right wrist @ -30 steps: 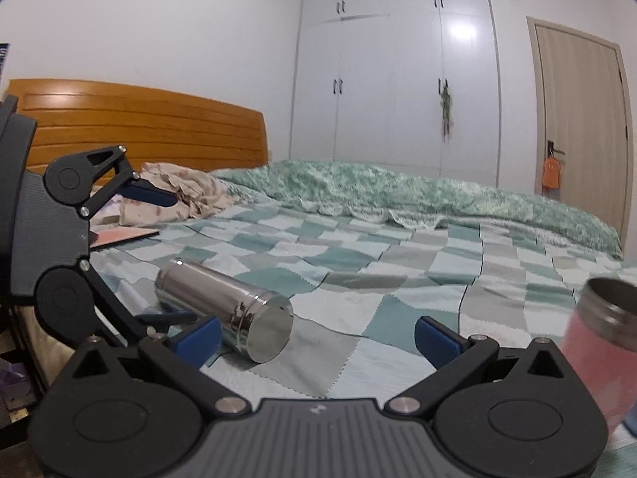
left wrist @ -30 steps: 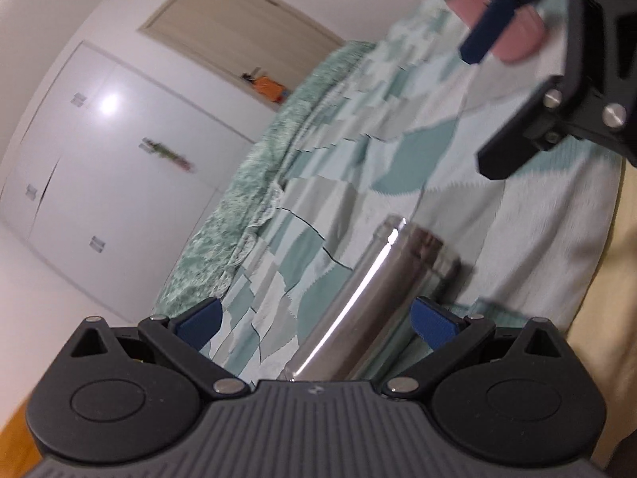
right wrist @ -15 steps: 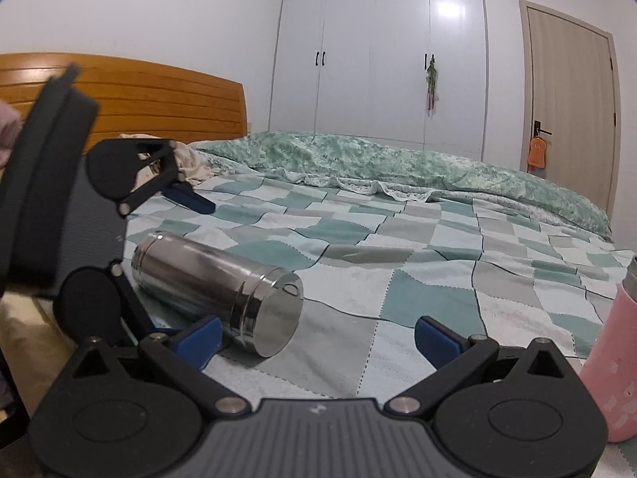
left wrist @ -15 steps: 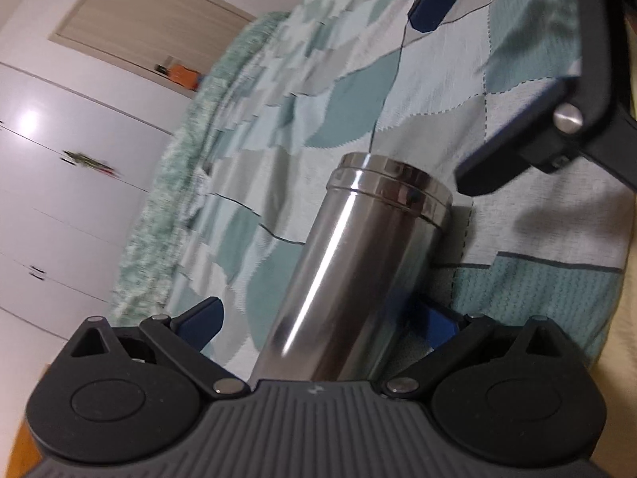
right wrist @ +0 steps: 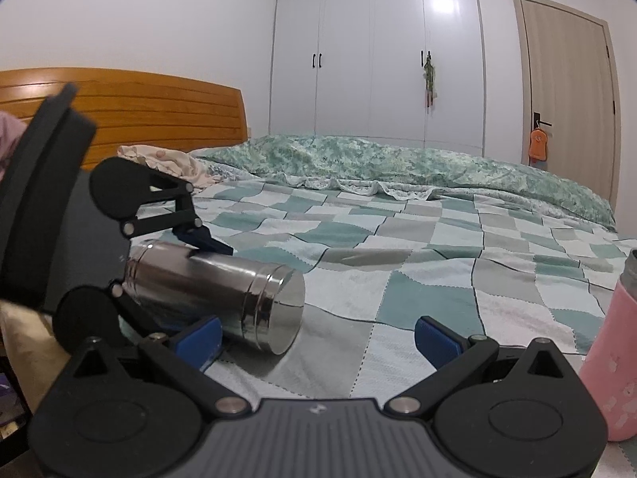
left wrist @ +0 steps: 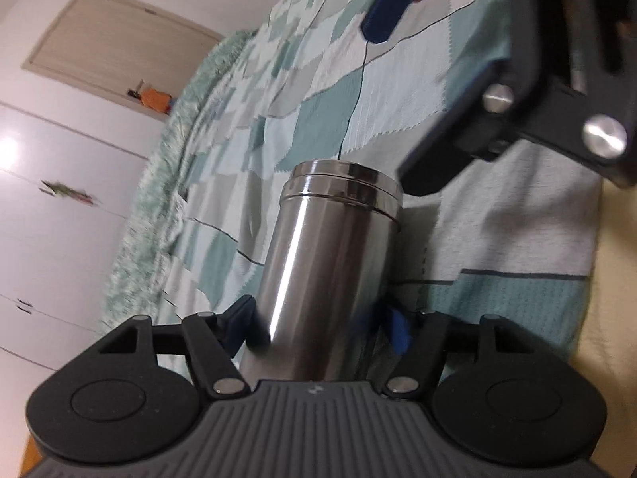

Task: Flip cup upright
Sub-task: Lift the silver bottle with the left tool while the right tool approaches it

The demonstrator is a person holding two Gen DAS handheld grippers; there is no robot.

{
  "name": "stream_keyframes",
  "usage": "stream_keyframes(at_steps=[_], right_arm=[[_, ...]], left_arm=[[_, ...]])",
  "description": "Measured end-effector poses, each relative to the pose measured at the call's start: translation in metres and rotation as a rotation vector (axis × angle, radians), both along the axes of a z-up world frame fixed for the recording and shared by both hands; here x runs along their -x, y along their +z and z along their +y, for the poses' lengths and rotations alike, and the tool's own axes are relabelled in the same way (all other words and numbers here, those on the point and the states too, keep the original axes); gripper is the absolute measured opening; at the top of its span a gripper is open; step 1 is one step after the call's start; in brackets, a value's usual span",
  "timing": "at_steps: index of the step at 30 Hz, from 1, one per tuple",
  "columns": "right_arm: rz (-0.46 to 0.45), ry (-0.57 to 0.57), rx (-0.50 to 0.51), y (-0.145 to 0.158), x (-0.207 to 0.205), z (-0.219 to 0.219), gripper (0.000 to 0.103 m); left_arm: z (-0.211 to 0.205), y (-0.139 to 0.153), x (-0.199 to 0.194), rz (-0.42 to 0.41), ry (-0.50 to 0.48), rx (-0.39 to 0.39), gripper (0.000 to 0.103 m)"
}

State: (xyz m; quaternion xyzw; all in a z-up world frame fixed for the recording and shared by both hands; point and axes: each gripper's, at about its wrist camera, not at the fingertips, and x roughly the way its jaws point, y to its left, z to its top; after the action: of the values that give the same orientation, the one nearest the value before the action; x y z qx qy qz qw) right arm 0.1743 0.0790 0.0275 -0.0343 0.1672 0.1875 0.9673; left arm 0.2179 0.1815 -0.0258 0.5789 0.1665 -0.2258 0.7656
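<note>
Left gripper [left wrist: 318,328]: closed around the steel cup [left wrist: 330,271], one blue pad on each side of the cup's body near its rear end. Both pads appear pressed to the metal; the right-hand pad is blurred, so contact on that side is probable, not certain. In the right wrist view the same gripper [right wrist: 187,275] comes in from the left, its upper blue fingertip [right wrist: 205,241] lying on top of the cup [right wrist: 223,294].

Cup: lying on its side on the bed [right wrist: 418,279], on a checked quilt [left wrist: 398,91] of teal, grey and white squares. Its ringed, closed flat end points away from the left gripper and toward the right wrist camera. It sits near the bed's edge, on the headboard [right wrist: 159,115] side.

Right gripper [right wrist: 318,338]: jaws spread wide, holding nothing, both blue pads clear of any object. It hangs low over the quilt, just beside the cup's flat end. Its left pad overlaps the cup in the view; contact cannot be determined. In the left wrist view it fills the upper right corner [left wrist: 430,91].

Surroundings: a pink bottle [right wrist: 613,358] stands upright on the quilt at the far right, apart from the cup. Behind it are a rumpled green blanket [right wrist: 398,163], a white wardrobe [right wrist: 378,59] and a door [right wrist: 565,91] with an orange tag [right wrist: 537,145] hanging on its handle.
</note>
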Motion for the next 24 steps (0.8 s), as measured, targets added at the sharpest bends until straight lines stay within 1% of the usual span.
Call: stream_keyframes(at_steps=[5,9,11,17,22,24], right_arm=[[-0.005,-0.004,-0.006,0.006,0.009,-0.010,0.103],[-0.034,-0.004,-0.008,0.015,0.025,-0.023,0.103],[-0.054,-0.006,-0.008,0.021,0.034,-0.031,0.103],[-0.096,-0.045,-0.014,0.038,0.061,-0.068,0.103],[-0.105,-0.079,-0.016,0.044,0.079,-0.102,0.103],[-0.102,-0.088,-0.014,0.044,0.083,-0.114,0.103]], left_arm=[[-0.010,0.005,0.014,-0.077,-0.026,-0.020,0.067],[-0.017,0.010,0.024,-0.101,-0.039,-0.043,0.068],[-0.024,0.014,0.032,-0.107,-0.050,-0.041,0.068],[-0.059,0.021,0.053,-0.094,-0.102,-0.004,0.068],[-0.093,0.015,0.062,-0.059,-0.122,0.065,0.068],[-0.105,0.010,0.062,-0.040,-0.128,0.079,0.068]])
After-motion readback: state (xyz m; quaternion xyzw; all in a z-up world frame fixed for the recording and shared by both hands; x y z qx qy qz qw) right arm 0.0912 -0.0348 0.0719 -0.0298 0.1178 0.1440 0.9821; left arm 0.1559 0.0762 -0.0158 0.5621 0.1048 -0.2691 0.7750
